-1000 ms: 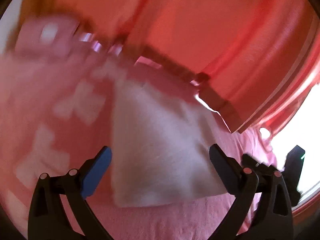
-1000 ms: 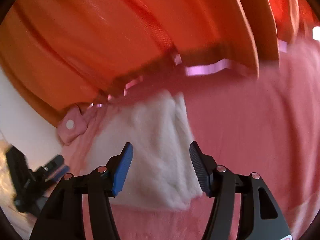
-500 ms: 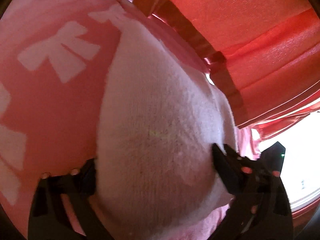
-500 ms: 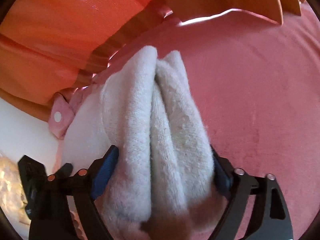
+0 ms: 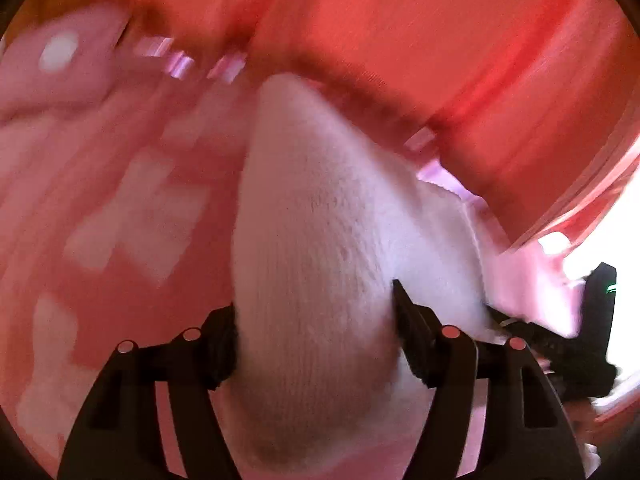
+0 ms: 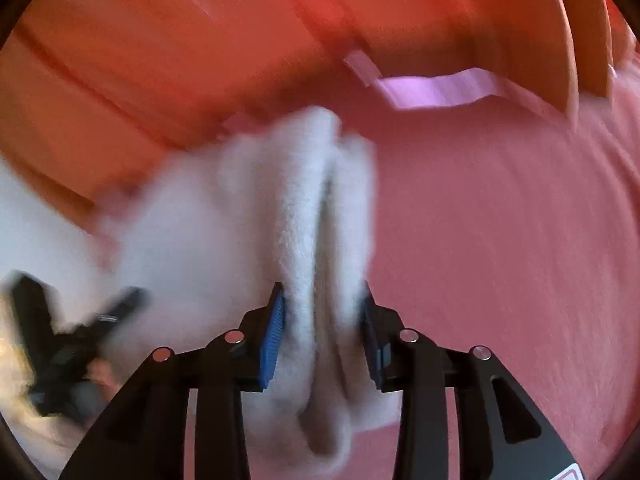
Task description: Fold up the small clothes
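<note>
A small white fuzzy garment (image 5: 320, 232) lies bunched on a pink blanket (image 5: 120, 208). My left gripper (image 5: 314, 320) is shut on one end of it, cloth bulging between the fingers. My right gripper (image 6: 322, 320) is shut on the other end of the white garment (image 6: 308, 208), which stands in two thick folds between the blue pads (image 6: 272, 336). Each gripper shows in the other's view: the right one at the right edge (image 5: 596, 320), the left one at the lower left (image 6: 68, 344). Both views are motion-blurred.
The pink blanket has white bow prints (image 5: 148, 224) and a pink snap tab (image 5: 60, 52) at the far left. An orange-red curtain (image 6: 200, 40) hangs along the back of the surface. Plain pink blanket (image 6: 500, 240) spreads to the right.
Both grippers closed on the ends of the white garment, which had lain flat between their open jaws. The garment is now bunched and pulled up, with both views shifting.
</note>
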{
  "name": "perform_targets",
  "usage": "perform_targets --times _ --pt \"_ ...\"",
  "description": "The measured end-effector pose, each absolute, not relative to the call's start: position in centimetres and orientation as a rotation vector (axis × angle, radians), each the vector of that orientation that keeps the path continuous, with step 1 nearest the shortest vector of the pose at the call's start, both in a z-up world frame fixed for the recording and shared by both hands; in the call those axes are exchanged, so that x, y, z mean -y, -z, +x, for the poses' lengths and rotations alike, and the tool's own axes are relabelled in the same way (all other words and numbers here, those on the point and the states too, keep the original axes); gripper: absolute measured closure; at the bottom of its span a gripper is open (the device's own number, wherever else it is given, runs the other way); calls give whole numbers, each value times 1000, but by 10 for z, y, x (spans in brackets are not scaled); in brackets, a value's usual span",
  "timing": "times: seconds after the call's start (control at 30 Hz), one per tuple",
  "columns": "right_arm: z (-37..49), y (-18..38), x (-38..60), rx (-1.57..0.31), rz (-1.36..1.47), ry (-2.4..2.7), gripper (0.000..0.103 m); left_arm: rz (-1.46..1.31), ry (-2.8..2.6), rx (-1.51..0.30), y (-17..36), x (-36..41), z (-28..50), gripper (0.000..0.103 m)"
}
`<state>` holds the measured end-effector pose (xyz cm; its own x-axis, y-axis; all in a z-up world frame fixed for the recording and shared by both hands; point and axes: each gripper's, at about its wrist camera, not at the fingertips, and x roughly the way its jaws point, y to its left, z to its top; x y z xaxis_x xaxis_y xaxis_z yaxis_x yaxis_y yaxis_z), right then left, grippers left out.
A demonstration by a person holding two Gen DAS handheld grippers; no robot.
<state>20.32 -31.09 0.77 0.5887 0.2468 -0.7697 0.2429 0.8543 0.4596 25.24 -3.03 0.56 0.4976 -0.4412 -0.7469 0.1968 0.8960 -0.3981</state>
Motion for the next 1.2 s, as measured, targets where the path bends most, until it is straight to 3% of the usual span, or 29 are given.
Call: perform_targets --times 0.17,0.23,0.27,0.33,0.37,0.47,0.57,0.63,0.83,0.93,1.0,1.1,1.2 --pt "173 -76 293 -766 399 40 66 -340 364 -879 -43 10 229 33" --pt "176 -65 279 -835 357 -14 69 -231 323 -847 -49 15 218 31" --pt "181 -50 272 -912 319 -8 76 -167 297 -849 -47 20 215 31" --pt "196 -14 261 -1060 251 20 75 -68 258 -871 -33 29 213 31" --pt "198 -17 260 -1042 240 37 73 -45 247 -876 -31 35 211 31" --pt "190 -42 259 -971 273 41 83 -35 222 -863 -35 35 206 30" --pt "173 -49 252 -943 222 26 83 -62 209 -867 -37 30 204 30" --pt "181 -23 243 -1062 124 64 83 -63 206 -869 -35 31 203 29" --pt "166 -49 233 -959 130 78 82 29 162 -814 -42 40 190 23" --pt "141 -62 231 -899 122 110 66 42 135 -799 -45 40 177 16" --pt "126 -61 227 -882 110 146 44 32 131 -806 -44 41 168 16" --pt "101 -55 226 -851 137 178 29 41 115 -809 -41 45 154 14" --pt "79 -42 224 -849 160 211 21 50 88 -824 -33 44 133 11"
